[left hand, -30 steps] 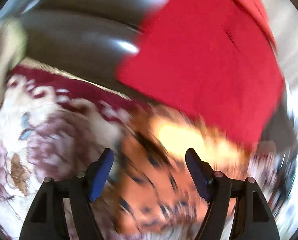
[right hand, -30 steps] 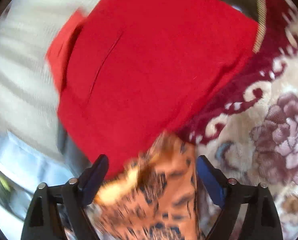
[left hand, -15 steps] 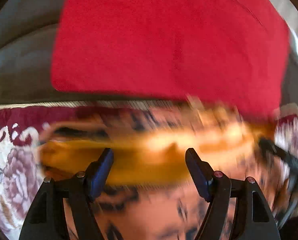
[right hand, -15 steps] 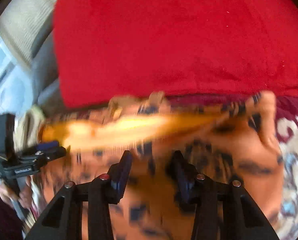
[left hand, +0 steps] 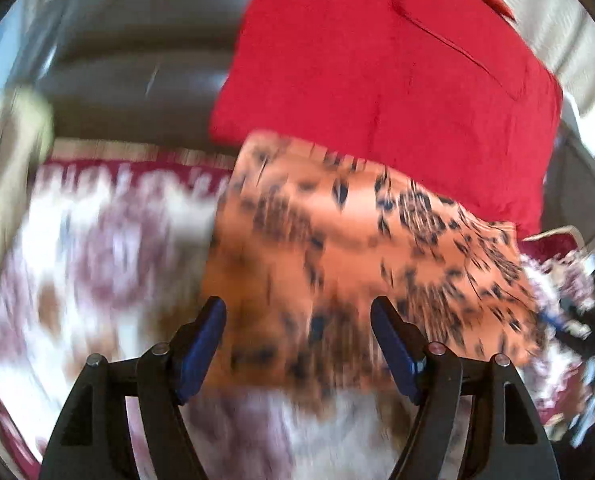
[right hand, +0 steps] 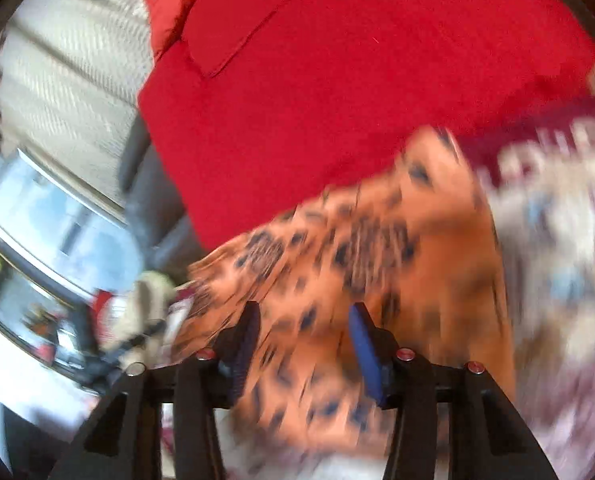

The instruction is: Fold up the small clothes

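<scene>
- Floral rug [left hand: 97, 248] underfoot, cream with purplish blooms and a dark red border, heavily motion-blurred in both wrist views.
- Beyond the rug's fringe, dark grey floor [left hand: 137, 80], glossy with light streaks.
- Big red cloth [left hand: 377, 72] spread flat at the far side, a stitched seam running across it; same red cloth [right hand: 357, 80] filling the upper half of the right view, one corner flopped onto a pale ribbed covering [right hand: 65, 80].
- Orange leopard-print garment [left hand: 357, 248] lying on the rug, far edge overlapping the red cloth's near edge.
- Left gripper [left hand: 297, 344] with jaws spread wide, blue pads apart, garment's near edge lying between and beneath them; nothing pinched.
- Right gripper [right hand: 303, 344] with jaws partly closed, print fabric [right hand: 377, 272] running between the pads; actual pinch on it: cannot tell through the blur.
- At right edge of the left view, the other gripper's dark frame [left hand: 589, 320] just past the garment's corner.
- Bright glass panel [right hand: 49, 216] and blurred clutter low on the left of the right view; details unreadable.
</scene>
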A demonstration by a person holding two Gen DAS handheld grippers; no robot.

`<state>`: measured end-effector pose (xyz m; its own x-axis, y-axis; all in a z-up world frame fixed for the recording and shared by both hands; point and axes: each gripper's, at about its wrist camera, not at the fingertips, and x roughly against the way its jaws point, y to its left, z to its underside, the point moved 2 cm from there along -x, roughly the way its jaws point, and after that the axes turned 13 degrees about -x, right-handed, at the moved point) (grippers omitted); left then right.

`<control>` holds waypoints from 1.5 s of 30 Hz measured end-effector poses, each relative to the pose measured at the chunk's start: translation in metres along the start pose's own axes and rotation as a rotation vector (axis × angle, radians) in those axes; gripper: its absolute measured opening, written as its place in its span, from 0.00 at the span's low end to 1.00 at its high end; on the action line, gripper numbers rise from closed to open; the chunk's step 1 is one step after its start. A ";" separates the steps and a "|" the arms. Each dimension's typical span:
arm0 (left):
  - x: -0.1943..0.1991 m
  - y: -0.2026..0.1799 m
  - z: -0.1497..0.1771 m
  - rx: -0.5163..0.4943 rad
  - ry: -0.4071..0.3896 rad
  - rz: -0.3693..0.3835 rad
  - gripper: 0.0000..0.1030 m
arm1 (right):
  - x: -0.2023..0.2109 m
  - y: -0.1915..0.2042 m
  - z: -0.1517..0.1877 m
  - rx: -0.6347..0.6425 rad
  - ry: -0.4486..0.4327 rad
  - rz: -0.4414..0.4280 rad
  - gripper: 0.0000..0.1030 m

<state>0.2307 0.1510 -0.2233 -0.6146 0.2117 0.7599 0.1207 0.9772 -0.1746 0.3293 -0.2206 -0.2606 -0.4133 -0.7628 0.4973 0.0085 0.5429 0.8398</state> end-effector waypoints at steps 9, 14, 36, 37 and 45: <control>-0.030 0.040 0.053 0.492 0.031 0.084 0.84 | 0.005 -0.053 0.063 -0.322 0.098 -0.058 0.72; -0.048 0.045 0.030 0.571 -0.018 0.080 0.90 | -0.011 -0.072 0.042 -0.437 0.004 -0.067 0.73; 0.055 0.013 0.080 0.434 -0.096 0.065 0.23 | 0.079 -0.024 0.070 -0.275 -0.238 -0.110 0.23; 0.052 0.014 0.092 0.420 -0.062 0.048 0.25 | 0.084 -0.028 0.082 -0.269 -0.225 -0.099 0.23; 0.068 0.034 0.131 0.504 -0.026 -0.027 0.34 | 0.088 -0.098 0.120 -0.448 -0.099 -0.026 0.42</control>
<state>0.0909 0.1963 -0.2590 -0.6325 0.1796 0.7534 -0.2827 0.8521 -0.4405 0.1827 -0.2989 -0.3246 -0.5037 -0.7250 0.4697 0.3811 0.3015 0.8740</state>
